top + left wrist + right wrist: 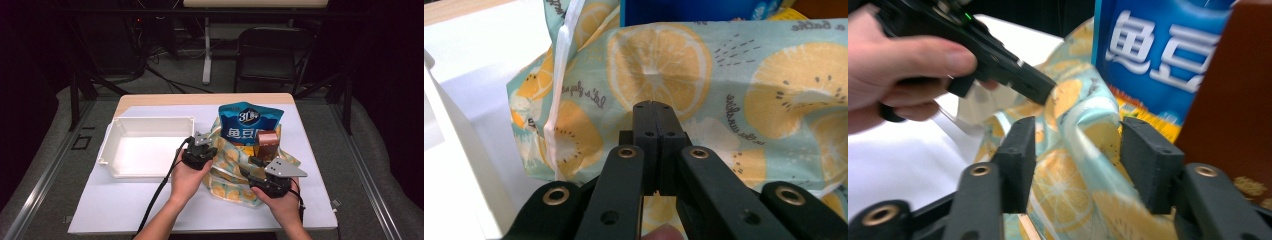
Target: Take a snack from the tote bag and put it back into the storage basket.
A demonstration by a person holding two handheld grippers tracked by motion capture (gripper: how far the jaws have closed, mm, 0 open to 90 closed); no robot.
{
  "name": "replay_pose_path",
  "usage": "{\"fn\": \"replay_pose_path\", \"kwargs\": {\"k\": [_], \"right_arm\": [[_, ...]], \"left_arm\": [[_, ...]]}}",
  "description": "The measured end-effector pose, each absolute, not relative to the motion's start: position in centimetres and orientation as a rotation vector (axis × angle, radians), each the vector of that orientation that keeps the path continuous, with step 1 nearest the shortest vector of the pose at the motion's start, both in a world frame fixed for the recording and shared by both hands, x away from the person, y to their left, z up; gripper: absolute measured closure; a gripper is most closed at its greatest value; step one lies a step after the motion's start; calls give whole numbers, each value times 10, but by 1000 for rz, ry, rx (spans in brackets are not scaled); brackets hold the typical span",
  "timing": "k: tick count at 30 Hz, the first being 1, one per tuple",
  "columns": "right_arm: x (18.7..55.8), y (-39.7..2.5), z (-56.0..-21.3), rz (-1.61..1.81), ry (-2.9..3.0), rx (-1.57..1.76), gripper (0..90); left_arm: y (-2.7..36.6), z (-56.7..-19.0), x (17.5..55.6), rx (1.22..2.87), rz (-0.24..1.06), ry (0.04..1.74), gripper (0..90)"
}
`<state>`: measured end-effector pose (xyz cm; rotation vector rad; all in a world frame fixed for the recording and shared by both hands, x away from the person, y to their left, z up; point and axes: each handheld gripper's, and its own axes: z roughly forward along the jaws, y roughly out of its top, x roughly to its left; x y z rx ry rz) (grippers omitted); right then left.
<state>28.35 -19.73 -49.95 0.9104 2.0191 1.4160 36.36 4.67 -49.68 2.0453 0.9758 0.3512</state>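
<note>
A: Left gripper (202, 145) first. Jaws pressed together, no gap between the pads in its own view. Tips sit right against the lemon-print bag (227, 167), on the cloth just below a big lemon slice. Whether a fold of cloth is pinched between them, I cannot tell.

B: Noted. Right gripper (1075, 160)?

A: Jaws wide apart. A ridge of the bag's fabric runs up through the gap between the two pads (1018, 155). Neither pad is clearly touching it.

B: So the bag is between the two grippers?

A: Yes. From above it lies crumpled on the white table cover (150, 200), with the left gripper at its left edge and the right gripper (255, 167) at its near right side. Each is held in a hand (187, 177).

B: What sits in the bag?

A: A blue snack packet (250, 122) stands upright just beyond the right gripper's jaws, large white characters on the front. A brown box (266, 142) stands right of it, touching or nearly so, close beside the right-hand pad.

B: Farther out?

A: Left of the left gripper, a white tray (145, 145) on the table, near the bag. Beyond the table, a black folding chair (270, 55).
</note>
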Motion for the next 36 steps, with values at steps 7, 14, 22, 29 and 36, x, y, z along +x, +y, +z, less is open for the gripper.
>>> {"fn": "replay_pose_path", "kwargs": {"k": [7, 14, 22, 29, 36], "right_arm": [[289, -194, -508, 1405, 2103, 918, 860], [289, -196, -514, 1396, 2151, 912, 873], [280, -202, -518, 1432, 2197, 868, 608], [264, -237, -506, 1511, 2124, 866, 569], [255, -277, -496, 1520, 1947, 1005, 589]], "left_arm": [[55, -500, 355, 2046, 354, 981, 900], [59, -511, 349, 2028, 346, 1005, 900], [56, -543, 347, 2097, 294, 1067, 900], [55, -557, 347, 2112, 257, 1087, 899], [72, -525, 329, 1972, 281, 1005, 786]]}}
